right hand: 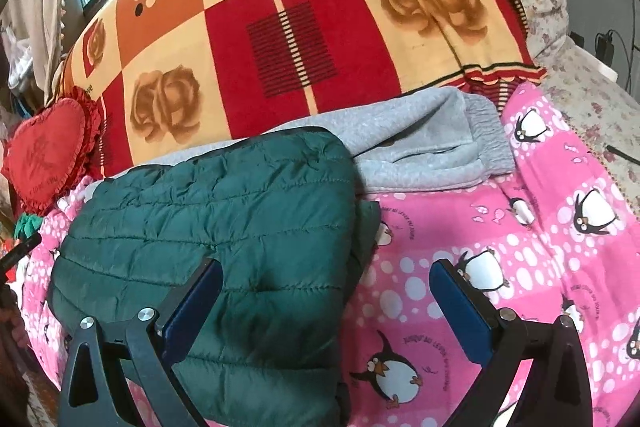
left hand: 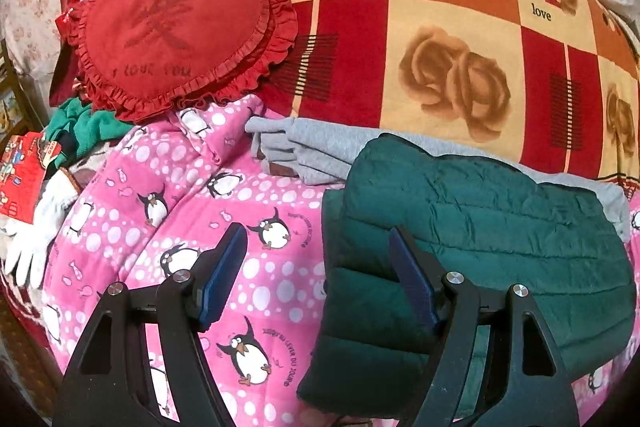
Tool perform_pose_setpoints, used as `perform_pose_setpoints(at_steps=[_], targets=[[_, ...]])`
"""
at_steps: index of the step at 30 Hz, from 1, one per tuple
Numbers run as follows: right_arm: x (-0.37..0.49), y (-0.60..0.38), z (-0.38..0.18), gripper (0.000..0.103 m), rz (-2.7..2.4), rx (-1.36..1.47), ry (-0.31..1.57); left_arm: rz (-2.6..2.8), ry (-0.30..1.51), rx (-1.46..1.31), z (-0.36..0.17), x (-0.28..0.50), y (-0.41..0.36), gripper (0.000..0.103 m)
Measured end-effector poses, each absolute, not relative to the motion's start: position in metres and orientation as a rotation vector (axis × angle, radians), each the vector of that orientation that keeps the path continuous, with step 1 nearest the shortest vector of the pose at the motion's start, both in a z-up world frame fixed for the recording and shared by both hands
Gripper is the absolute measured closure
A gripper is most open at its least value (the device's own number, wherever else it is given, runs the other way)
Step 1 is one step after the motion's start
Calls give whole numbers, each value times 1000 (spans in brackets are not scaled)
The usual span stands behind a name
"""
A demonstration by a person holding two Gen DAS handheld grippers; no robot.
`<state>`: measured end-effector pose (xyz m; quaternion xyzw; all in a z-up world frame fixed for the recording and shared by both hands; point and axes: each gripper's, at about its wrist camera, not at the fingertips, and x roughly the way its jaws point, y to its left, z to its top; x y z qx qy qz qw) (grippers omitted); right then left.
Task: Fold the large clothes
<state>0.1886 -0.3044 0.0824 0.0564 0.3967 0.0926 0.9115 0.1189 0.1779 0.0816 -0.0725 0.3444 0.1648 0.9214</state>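
Note:
A dark green quilted puffer jacket (left hand: 480,227) lies folded on a pink penguin-print blanket (left hand: 168,187); it also shows in the right wrist view (right hand: 224,219). Folded grey sweatpants (left hand: 312,151) lie behind it, partly under it, and show in the right wrist view (right hand: 420,139) too. My left gripper (left hand: 320,259) is open and empty, over the jacket's left edge. My right gripper (right hand: 326,291) is open and empty, over the jacket's right edge, with its left finger above the jacket and its right finger above the blanket (right hand: 520,247).
A red, orange and cream rose-print blanket (left hand: 440,27) covers the bed behind. A red heart-shaped cushion (left hand: 176,35) lies at the left, with green cloth (left hand: 80,127) and white gloves (left hand: 36,239) beside it. A floral sheet (right hand: 592,99) lies at the right.

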Motion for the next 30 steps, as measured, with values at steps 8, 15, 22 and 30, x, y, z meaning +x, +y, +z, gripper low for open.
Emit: perform_pose_setpoints(at_steps=[8,15,22,30], targets=[[193,-313,76,1,188,124,823,244,711,-229,75,122,195,29],[204,-313,70,1,214,131,791,-44,802,-401,40,148,236,29],[214,-304,63,1,251,121,787,-259,918,-452,10,198,228,29],[221,-306,62,1,287,107,786,-285,1009,-450,-21,234,247,3]])
